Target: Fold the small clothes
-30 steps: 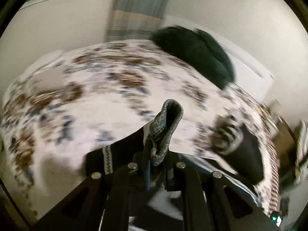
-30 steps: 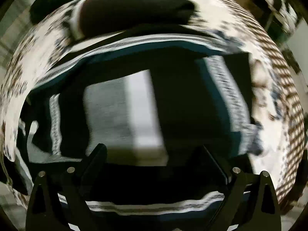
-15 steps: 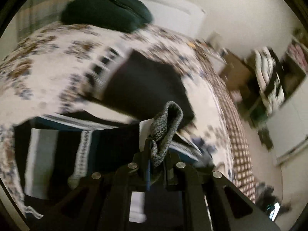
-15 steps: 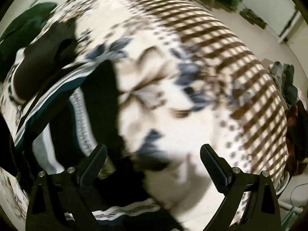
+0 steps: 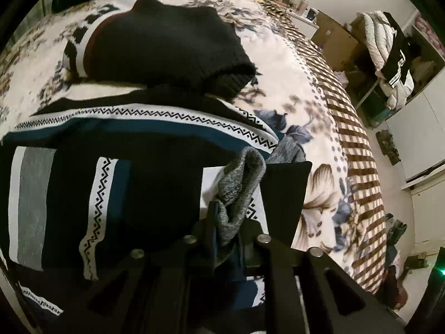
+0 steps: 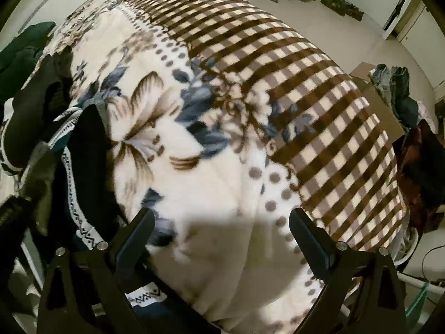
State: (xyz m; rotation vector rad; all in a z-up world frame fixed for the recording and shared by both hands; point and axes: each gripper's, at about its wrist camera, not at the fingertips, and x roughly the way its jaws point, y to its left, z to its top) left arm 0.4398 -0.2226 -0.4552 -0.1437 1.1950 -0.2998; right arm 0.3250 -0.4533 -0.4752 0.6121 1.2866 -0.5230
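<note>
Above the sweater (image 5: pixel 111 167), left tool (image 5: pixel 226 222) clamping its grey cuff (image 5: pixel 239 178)

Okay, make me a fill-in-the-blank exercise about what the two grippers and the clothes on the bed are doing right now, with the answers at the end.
1. The left gripper is shut on a heathered ____ cuff of the striped sweater.
2. The right gripper is ____ and holds nothing.
3. Beyond the striped sweater lies a folded ____ knit garment.
4. Below the right gripper, the blanket has a flower print and a brown ____ border.

Answers: grey; open; black; checked
</note>
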